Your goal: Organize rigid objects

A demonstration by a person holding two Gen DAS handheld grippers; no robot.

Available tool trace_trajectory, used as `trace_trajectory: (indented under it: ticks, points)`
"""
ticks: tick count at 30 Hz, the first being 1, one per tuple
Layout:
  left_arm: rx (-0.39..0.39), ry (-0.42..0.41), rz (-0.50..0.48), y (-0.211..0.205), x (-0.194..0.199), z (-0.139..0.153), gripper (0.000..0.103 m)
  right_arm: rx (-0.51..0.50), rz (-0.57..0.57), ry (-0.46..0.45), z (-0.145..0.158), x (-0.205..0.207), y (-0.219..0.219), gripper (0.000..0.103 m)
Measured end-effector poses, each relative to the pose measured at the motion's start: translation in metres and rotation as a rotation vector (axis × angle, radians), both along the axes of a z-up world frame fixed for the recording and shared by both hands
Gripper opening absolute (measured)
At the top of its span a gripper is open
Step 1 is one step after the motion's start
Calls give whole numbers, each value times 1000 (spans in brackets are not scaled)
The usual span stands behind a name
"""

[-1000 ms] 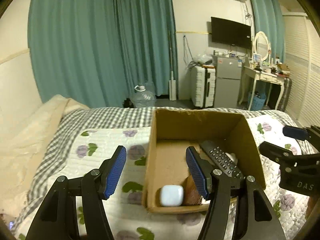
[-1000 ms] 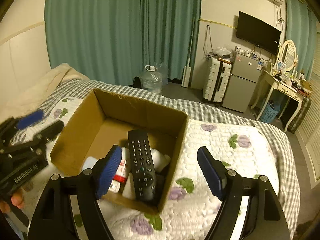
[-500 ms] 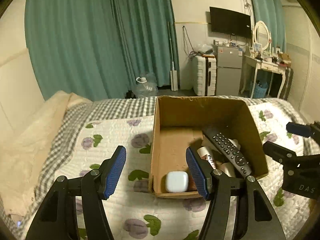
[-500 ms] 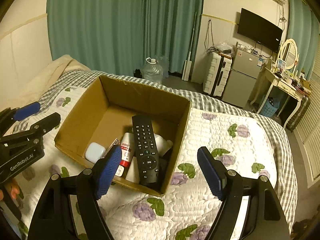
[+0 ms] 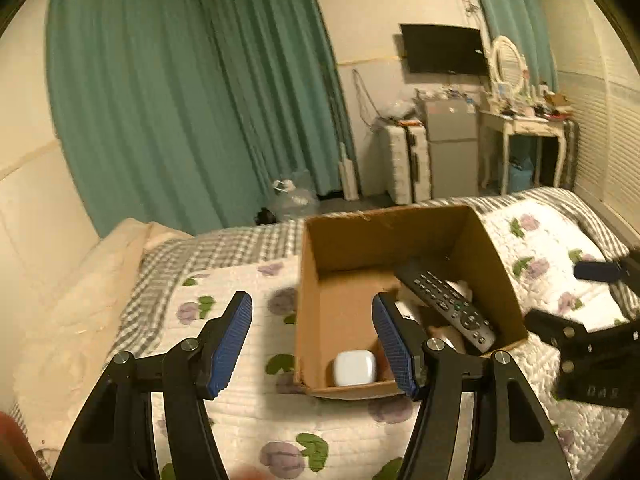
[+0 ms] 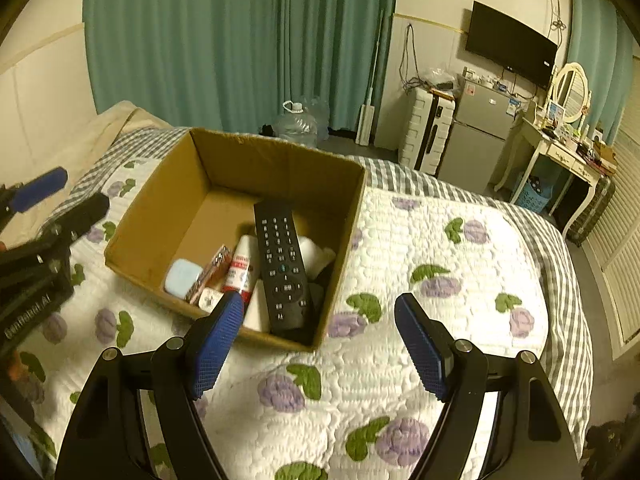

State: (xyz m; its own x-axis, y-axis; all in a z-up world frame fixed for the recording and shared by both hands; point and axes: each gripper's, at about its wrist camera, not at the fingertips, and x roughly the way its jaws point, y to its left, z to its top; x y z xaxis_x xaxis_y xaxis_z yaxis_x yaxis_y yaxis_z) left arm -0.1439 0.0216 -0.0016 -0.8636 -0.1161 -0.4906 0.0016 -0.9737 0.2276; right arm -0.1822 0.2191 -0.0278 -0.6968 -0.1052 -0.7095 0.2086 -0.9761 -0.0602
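**On the bed: a cardboard box, both tools open and empty**

On the bed, a white quilt (image 6: 420, 248) with purple flowers carries an open cardboard box (image 6: 224, 160). Inside it lie a black remote control (image 6: 282, 264), a white earbud case (image 5: 355, 367) and a small red-and-white bottle (image 6: 241, 266). The left tool (image 5: 312, 338) and the right tool (image 6: 320, 344) both stand open above the quilt and hold nothing. Behind the bed hang green curtains (image 6: 208, 40); a television (image 6: 510, 50), a small fridge (image 6: 478, 132) and a white dressing desk (image 6: 560, 156) stand along the far wall.
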Motion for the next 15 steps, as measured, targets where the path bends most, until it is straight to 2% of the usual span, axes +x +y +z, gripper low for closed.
trace_trajectory:
  ticks: [4, 11, 15]
  points:
    - [91, -8, -45, -9, 6, 8, 65, -28, 1, 22, 3, 11, 2, 78]
    - [150, 33, -47, -12, 29, 26, 65, -49, 5, 162, 32, 49, -5, 78]
    - [175, 44, -47, -15, 44, 31, 65, -78, -15, 218, 47, 69, -5, 84]
